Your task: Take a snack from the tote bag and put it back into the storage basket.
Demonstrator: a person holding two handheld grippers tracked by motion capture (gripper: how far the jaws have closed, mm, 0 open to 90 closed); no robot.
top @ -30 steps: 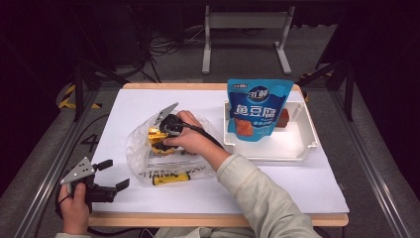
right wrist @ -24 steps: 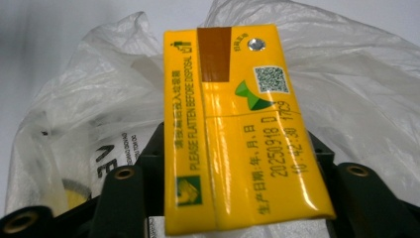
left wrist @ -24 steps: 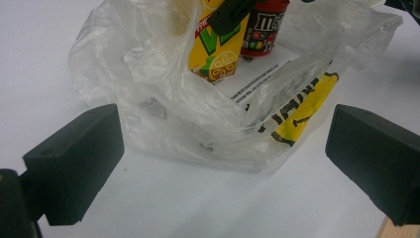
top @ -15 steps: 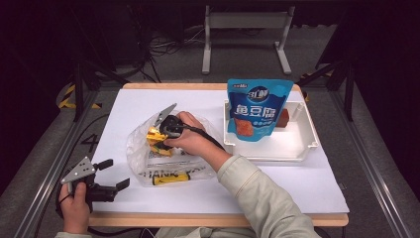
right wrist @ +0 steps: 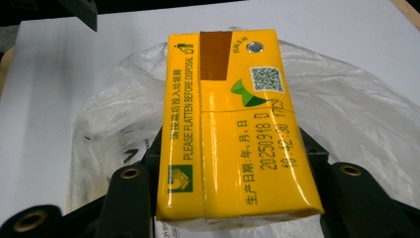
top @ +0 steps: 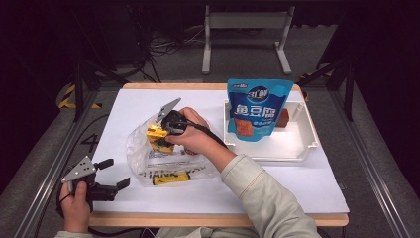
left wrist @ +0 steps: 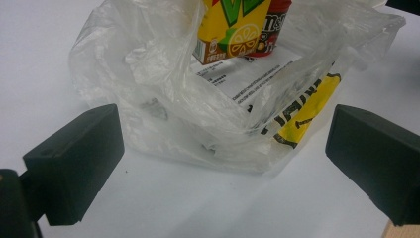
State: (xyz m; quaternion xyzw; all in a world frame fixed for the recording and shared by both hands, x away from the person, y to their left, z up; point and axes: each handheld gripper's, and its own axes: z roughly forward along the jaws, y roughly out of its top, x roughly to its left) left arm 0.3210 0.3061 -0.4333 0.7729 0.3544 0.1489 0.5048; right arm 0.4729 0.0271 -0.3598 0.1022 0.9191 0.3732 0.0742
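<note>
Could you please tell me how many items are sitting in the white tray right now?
2: a blue snack pouch standing at the white tray's front-left, and a reddish-brown item behind its right edge. More may be hidden behind the pouch.

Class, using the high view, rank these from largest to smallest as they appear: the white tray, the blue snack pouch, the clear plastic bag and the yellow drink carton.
1. White tray
2. Clear plastic bag, close to the tray, so that order is unsure
3. Blue snack pouch
4. Yellow drink carton, clearly smallest

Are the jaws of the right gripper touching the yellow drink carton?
Touching. In the right gripper view, the right gripper has its two black jaws pressed against both sides of the yellow drink carton, above the clear plastic bag.
</note>
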